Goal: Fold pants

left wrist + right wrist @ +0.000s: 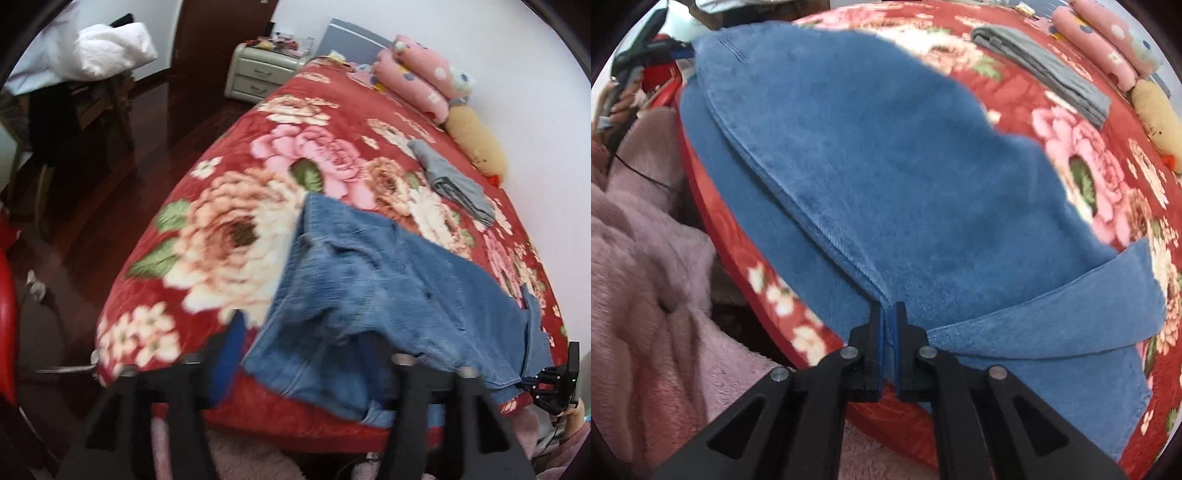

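Blue pants (388, 280) lie across the near end of a bed covered by a red floral blanket (240, 206). In the left wrist view my left gripper (314, 343) is open, its fingers spread wide at the waist end; denim lies between them but the pads do not press it. The right finger is partly hidden under the cloth. In the right wrist view my right gripper (889, 321) is shut on a folded edge of the pants (886, 166). The left gripper (674, 51) shows at the top left there, and the right gripper (539, 382) at the far right of the left wrist view.
A folded grey garment (454, 184) lies farther up the bed, with pink pillows (417, 74) and a yellow plush (476, 144) along the wall. A nightstand (258, 70) and a chair with white bedding (110, 48) stand on the dark wooden floor. The person's pink fleece (646, 258) is near.
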### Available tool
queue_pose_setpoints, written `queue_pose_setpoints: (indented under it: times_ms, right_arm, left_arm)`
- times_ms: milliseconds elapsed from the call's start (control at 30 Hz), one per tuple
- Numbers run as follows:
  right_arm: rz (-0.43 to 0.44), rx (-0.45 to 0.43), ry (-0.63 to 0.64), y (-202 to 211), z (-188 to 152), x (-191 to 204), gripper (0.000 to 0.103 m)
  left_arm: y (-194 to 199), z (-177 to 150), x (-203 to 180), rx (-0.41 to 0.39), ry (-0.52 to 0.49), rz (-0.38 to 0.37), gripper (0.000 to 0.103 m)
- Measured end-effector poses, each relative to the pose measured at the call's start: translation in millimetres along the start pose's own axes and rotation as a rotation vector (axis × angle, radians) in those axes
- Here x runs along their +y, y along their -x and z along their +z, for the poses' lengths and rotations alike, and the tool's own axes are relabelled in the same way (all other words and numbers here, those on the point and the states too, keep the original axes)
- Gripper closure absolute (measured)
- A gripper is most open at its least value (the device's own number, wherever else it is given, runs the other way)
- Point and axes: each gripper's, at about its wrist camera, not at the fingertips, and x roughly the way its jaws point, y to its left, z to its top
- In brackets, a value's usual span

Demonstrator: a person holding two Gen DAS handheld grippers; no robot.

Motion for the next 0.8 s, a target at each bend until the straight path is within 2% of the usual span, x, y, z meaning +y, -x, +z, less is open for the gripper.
queue_pose_setpoints:
  times_ms: [67, 133, 233, 267, 333, 367, 400, 467, 500, 567, 600, 667, 733, 767, 800]
  right_arm:
    - [0.009, -0.012, -0.013, 1, -2, -2, 0.097]
    - [0.019, -0.025, -0.022, 5, -4, -5, 0.097]
    - [0.015, -0.024, -0.010, 7, -5, -4, 0.097]
    - [0.018, -0.023, -0.012, 7, -5, -5, 0.097]
    - [0.017, -0.023, -0.010, 8, -4, -4, 0.097]
    - [0.020, -0.022, -0.013, 8, -4, -4, 0.097]
    - [0.017, -0.018, -0.013, 7, -4, -3, 0.097]
    - [0.015, -0.019, -0.009, 8, -4, -2, 0.097]
    - [0.017, -0.021, -0.011, 8, -3, -3, 0.097]
    - [0.023, -0.022, -0.015, 9, -4, -3, 0.097]
    - [0.023, -0.022, -0.014, 9, -4, -3, 0.097]
    - [0.019, -0.019, -0.011, 8, -3, -2, 0.097]
    - [0.018, -0.017, -0.010, 8, -2, -2, 0.097]
    - [0.018, -0.017, -0.012, 8, -2, -2, 0.097]
    - [0.018, -0.017, -0.013, 8, -2, -2, 0.097]
  left_arm:
    - [8, -2, 7, -0.011, 0.001, -0.030, 0.038]
    - [15, 2, 14, -0.022, 0.022, -0.081, 0.030]
    - [18, 12, 16, -0.065, 0.011, -0.020, 0.023]
    - [18, 16, 19, -0.069, 0.026, -0.035, 0.023]
    - [16, 24, 25, -0.053, 0.063, -0.118, 0.022]
    - [16, 26, 26, -0.055, 0.068, -0.121, 0.022]
    - [15, 28, 27, -0.063, 0.065, -0.091, 0.022]
    - [1, 28, 29, -0.026, 0.051, -0.025, 0.019]
    - [-10, 27, 30, 0.017, 0.057, -0.034, 0.019]
    - [-23, 23, 34, 0.061, 0.094, -0.100, 0.019]
    - [-32, 21, 34, 0.084, 0.123, -0.168, 0.020]
    - [-40, 18, 29, 0.107, 0.134, -0.237, 0.032]
    - [-44, 18, 25, 0.128, 0.141, -0.240, 0.087]
    - [-45, 18, 24, 0.133, 0.144, -0.228, 0.091]
    - [-46, 18, 23, 0.136, 0.145, -0.221, 0.092]
